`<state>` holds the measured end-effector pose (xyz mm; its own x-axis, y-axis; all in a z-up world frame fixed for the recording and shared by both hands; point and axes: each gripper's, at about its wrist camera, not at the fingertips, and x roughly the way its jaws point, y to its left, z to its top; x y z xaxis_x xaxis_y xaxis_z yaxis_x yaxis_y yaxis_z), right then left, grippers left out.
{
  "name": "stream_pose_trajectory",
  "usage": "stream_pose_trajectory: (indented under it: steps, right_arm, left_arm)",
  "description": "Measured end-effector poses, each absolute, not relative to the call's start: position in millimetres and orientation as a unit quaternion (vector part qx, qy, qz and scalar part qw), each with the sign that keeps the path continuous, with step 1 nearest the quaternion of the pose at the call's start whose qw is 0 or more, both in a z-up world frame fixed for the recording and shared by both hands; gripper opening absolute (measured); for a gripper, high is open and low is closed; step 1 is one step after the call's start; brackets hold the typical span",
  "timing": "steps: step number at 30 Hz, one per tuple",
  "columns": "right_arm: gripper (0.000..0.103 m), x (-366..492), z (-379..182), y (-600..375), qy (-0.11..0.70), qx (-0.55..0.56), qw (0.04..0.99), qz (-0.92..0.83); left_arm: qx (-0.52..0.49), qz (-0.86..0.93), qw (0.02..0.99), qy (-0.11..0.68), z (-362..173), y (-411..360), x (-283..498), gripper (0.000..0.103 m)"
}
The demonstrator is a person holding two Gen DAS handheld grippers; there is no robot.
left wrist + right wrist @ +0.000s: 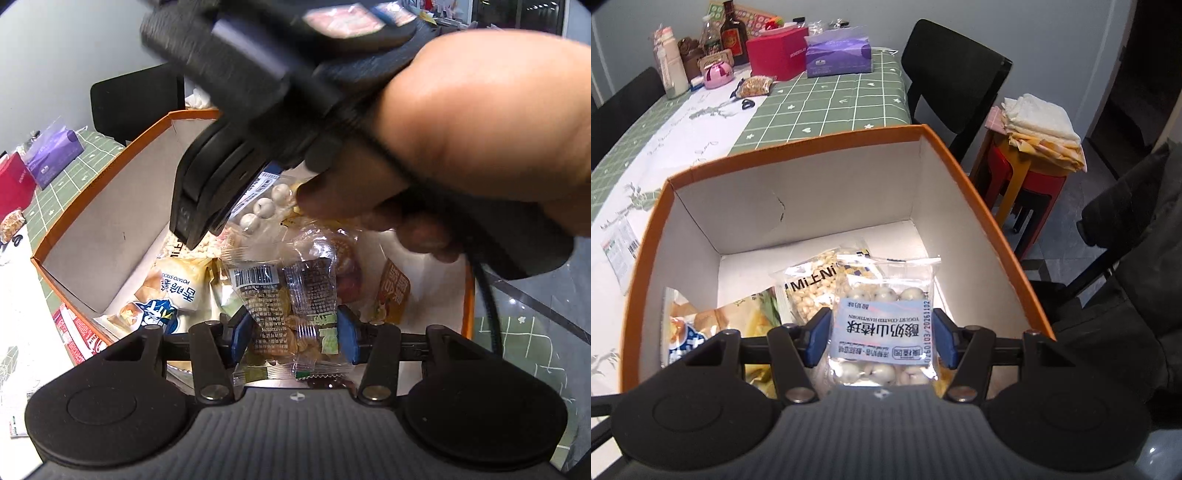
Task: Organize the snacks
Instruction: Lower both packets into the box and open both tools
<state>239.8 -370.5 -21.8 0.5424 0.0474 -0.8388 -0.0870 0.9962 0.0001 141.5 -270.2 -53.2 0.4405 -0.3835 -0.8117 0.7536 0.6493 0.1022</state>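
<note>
the tabletop (827,99) wears a green cloth with a white grid and small hearts, and a white printed part on its near side. black chairs (956,74) stand around it against a pale grey wall, and the floor is grey tile. at the far end of the tabletop stand a red box (775,55), a purple tissue pack (838,55), a dark bottle (733,35) and a small pink pot (718,74). beside the table a red and yellow plastic stool (1023,184) carries folded cloths.

the orange cardboard box (798,142) sits at the table edge; its walls are plain white inside and one wall has a small tear. in it lie crinkly plastic packets: a puffed grain bag (809,291) and a potato sticks bag (177,291).

the right gripper (882,341) is over the box, pointing down into it. its blue pads are partly apart with a clear, flat packet of yogurt-coated hawthorn balls (882,328) between them, touching both sides; the long axis of the packet runs away from the camera, with the print upside down.

the left gripper (295,338) is also partly apart, with small clear wrapped snacks (291,321) between its pads, over the box. in its view the person's hand (461,122) holds the other gripper above the packets.
</note>
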Motion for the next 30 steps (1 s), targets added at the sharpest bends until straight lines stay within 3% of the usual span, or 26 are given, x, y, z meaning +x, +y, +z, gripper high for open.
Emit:
stream_pose_trajectory:
  steps: [10, 15, 19, 30]
  right_arm:
    - [0.062, 235, -15, -388, 0.456, 0.06, 0.887, 0.04]
    - [0.062, 229, -9, -394, 0.449, 0.087, 0.888, 0.044]
    - [0.068, 224, -1, -399, 0.433, 0.103, 0.895, 0.038]
    - [0.067, 210, 11, -396, 0.424, 0.08, 0.902, 0.027]
  left_arm:
    - [0.197, -0.355, 0.826, 0.392, -48, -265, 141, 0.068]
    - [0.16, -0.366, 0.834, 0.38, -39, -253, 140, 0.084]
    - [0.125, -0.377, 0.841, 0.366, -29, -242, 137, 0.084]
    - [0.082, -0.347, 0.881, 0.312, 1, -190, 147, 0.086]
